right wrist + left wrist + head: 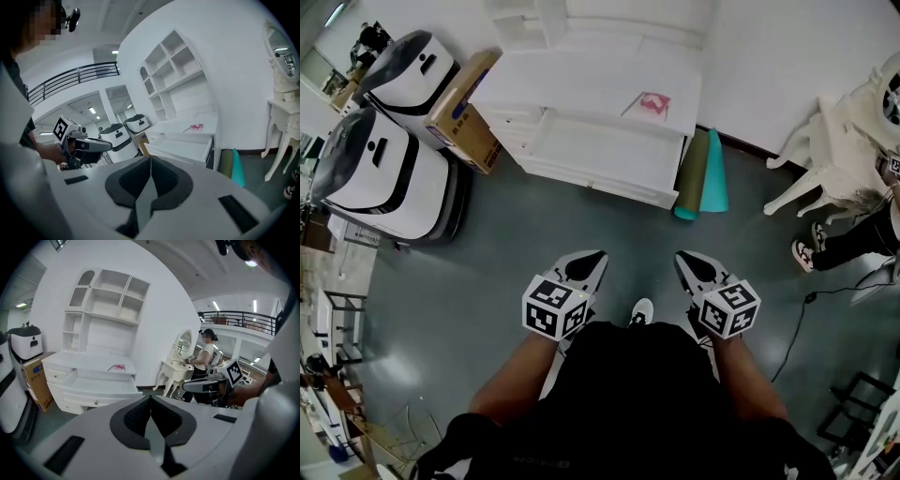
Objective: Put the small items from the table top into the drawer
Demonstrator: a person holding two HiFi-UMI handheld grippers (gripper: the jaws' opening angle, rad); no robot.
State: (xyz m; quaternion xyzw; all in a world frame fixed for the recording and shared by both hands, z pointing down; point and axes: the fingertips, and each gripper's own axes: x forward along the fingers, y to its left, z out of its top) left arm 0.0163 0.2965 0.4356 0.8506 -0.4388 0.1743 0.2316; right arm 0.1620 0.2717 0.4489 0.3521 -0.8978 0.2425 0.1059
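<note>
Standing position facing a white desk with an upper shelf unit. The left gripper (592, 261) and right gripper (684, 261) are held low and side by side above the grey floor (487, 272), well apart from the desk. In the left gripper view the dark-padded fingers (133, 420) are closed against each other along the centre line with nothing between them. The right gripper view shows its fingers (129, 180) likewise pressed together and empty. A small pink item (653, 103) lies on the white tabletop (581, 84), towards its right end and above the open white drawer (605, 150), which is pulled out below the tabletop's front edge. Rolled olive and teal mats (712, 178) lie at the desk's right end, and a brown cardboard box (464, 112) stands at its left end.
</note>
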